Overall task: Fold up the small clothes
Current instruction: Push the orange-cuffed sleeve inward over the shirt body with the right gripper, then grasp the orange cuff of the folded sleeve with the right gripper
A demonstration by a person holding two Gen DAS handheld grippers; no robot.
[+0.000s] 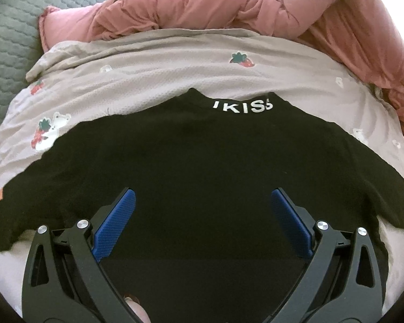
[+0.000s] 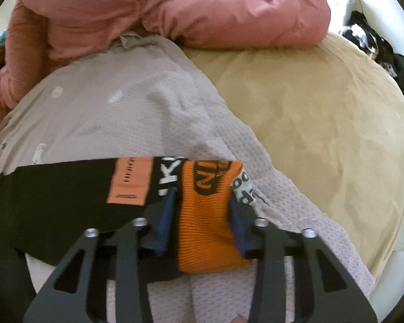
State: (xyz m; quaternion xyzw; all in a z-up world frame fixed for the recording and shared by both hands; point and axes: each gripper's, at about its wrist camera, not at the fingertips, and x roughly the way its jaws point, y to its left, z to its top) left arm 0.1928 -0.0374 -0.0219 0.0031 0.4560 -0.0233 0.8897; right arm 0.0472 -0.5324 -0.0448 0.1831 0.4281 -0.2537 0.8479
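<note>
**Pinching the orange cuff**

Right gripper squeezed on the orange cuff of the black top. Left gripper spread wide over it, holding nothing. Top flat on the gray blanket. Next, probably: lift, fold the sleeve inward.

Two fisheye wrist cameras look steeply down along their own fingers at a bed. The left wrist view sits close above a black garment spread on a grey strawberry-print blanket, facing its lettered neckband and a pink duvet heaped beyond. The right wrist view hangs nearer still, over the garment's orange sleeve cuff, with a tan bed cover to its right. Both views share the black garment, the grey blanket and the pink duvet.
</note>
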